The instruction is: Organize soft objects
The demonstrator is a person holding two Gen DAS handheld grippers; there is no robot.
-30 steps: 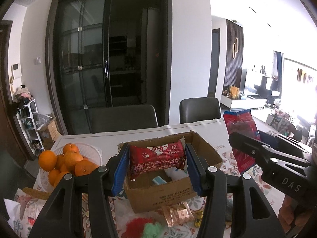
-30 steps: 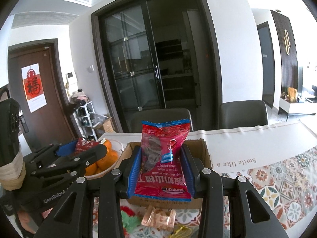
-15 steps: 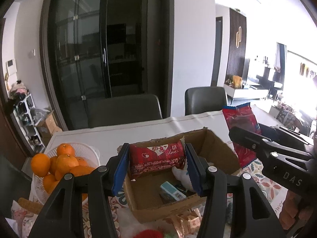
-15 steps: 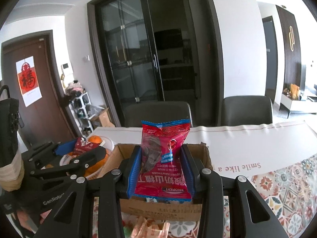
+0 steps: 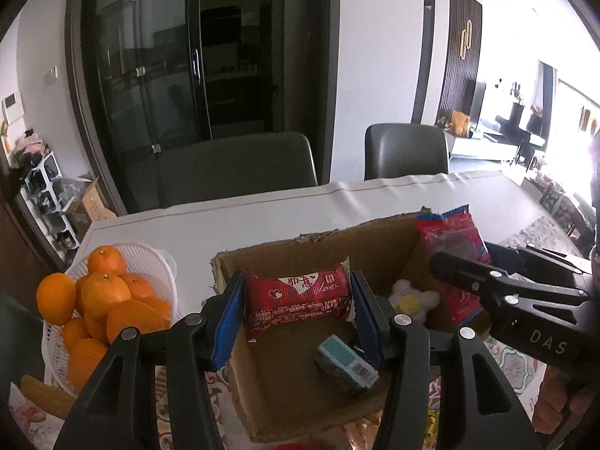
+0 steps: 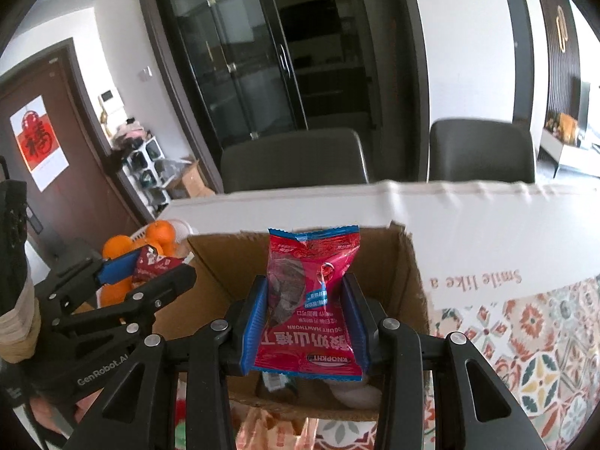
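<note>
A dining table under a white and patterned cloth fills the lower frame, dark glass doors behind. Both tongs have dipped over the open brown cardboard box at centre. The left gripper clamps a dark red snack packet; the right gripper clamps a bright red hawthorn sweet bag. Dropping them in looks imminent.

Oranges fill a white basket; behind, two dark chairs, apparently empty.
</note>
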